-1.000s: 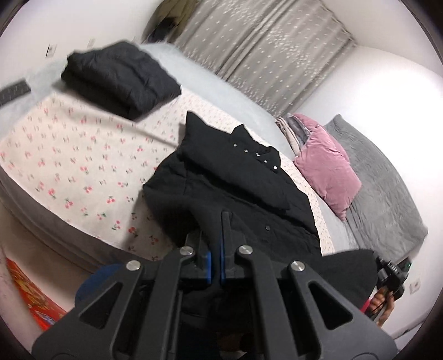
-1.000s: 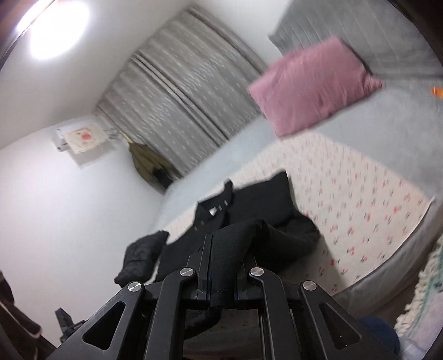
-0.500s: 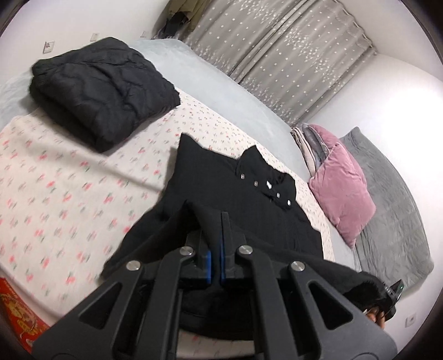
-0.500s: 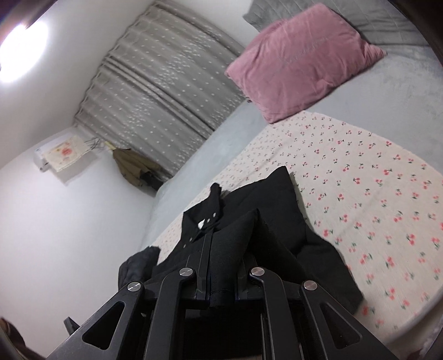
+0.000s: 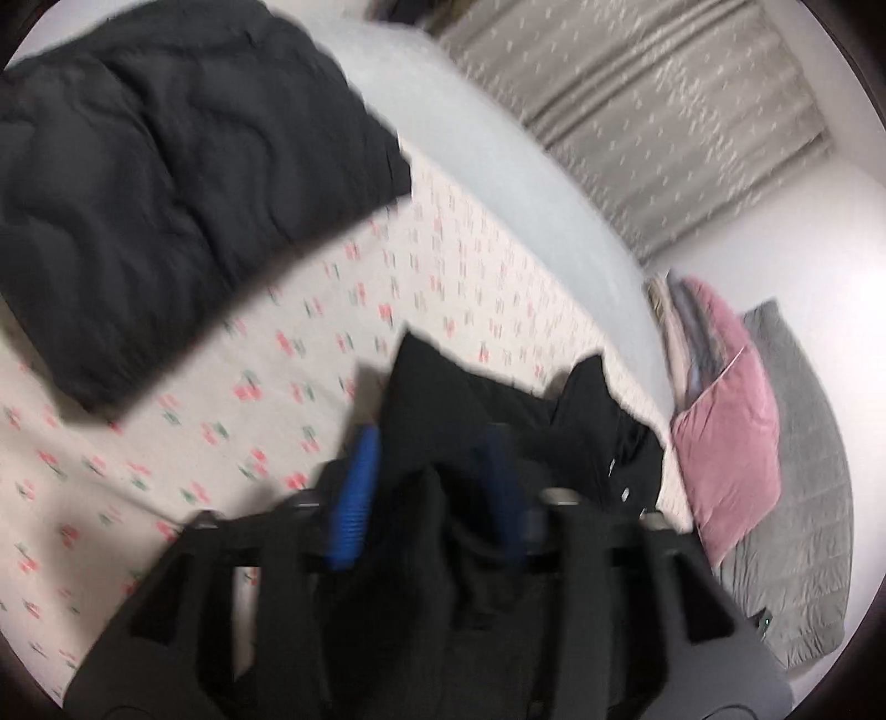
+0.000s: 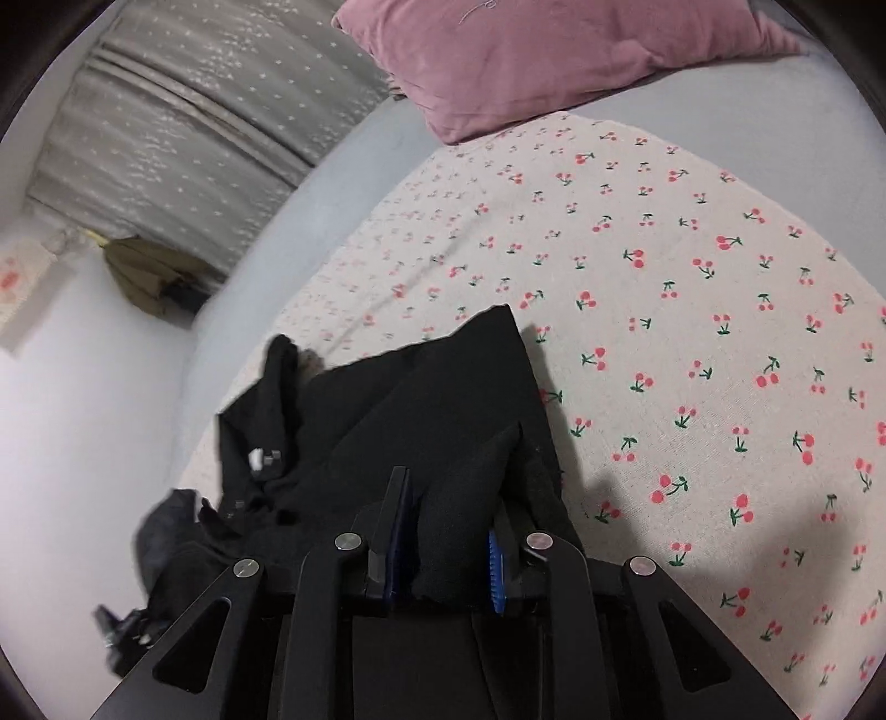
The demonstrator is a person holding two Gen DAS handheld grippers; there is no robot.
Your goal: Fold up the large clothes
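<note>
I see the black coat (image 5: pixel 498 410) lying on the cherry-print sheet (image 5: pixel 166 443) near the middle of the bed (image 6: pixel 343 166), its collar end turned toward the curtain (image 5: pixel 637 111) side. My left gripper (image 5: pixel 432 465) has its blue-padded fingers (image 5: pixel 357 487) spread apart, with a fold of the coat's dark fabric standing loosely between them; this view is smeared, so the cloth seems to touch neither pad, though I would not swear to it. My right gripper (image 6: pixel 443 531) is likewise released: its fingers (image 6: pixel 495 570) stand apart with a hump of the coat (image 6: pixel 443 399) bunched in the gap. A folded dark quilted jacket (image 5: pixel 166 166) lies on the sheet toward the far left corner of the bed, well apart from the coat. A pink pillow (image 6: pixel 554 50) rests at the head edge of the bed, with a grey blanket (image 5: pixel 803 471) just beside it.
</note>
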